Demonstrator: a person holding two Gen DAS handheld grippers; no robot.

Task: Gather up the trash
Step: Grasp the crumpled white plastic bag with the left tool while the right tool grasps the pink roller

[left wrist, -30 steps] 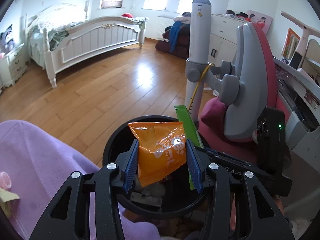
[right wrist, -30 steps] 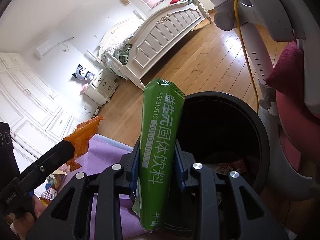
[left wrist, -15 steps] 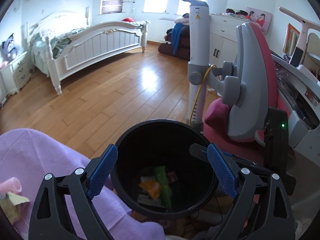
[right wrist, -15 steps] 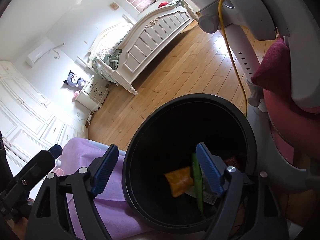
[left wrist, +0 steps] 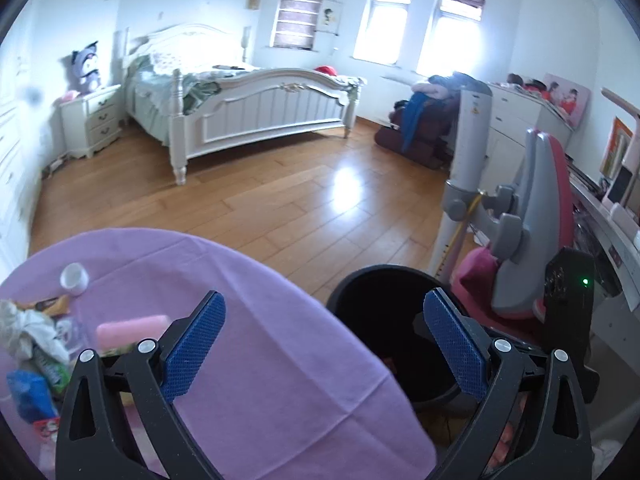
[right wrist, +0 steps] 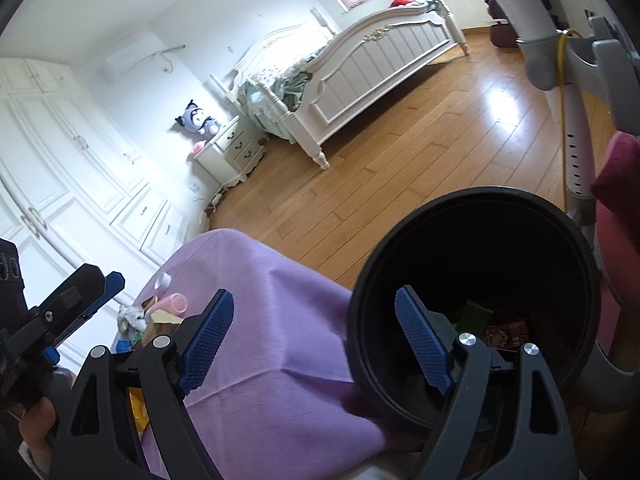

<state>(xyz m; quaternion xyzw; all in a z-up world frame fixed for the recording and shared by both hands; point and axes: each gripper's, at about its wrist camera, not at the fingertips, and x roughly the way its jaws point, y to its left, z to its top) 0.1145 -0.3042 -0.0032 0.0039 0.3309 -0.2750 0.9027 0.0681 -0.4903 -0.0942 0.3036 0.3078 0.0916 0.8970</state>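
A bedroom with wood floor; a purple-clothed table (left wrist: 280, 360) carries leftover trash (left wrist: 36, 344). Beside it the black bin (right wrist: 480, 280) holds wrappers (right wrist: 504, 330). Left tongs (left wrist: 324, 340) opening, right tongs (right wrist: 316, 338) spread, both empty

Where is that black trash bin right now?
The black trash bin stands on the wooden floor beside the purple-covered table, at the lower right of both wrist views, next to the pink chair.
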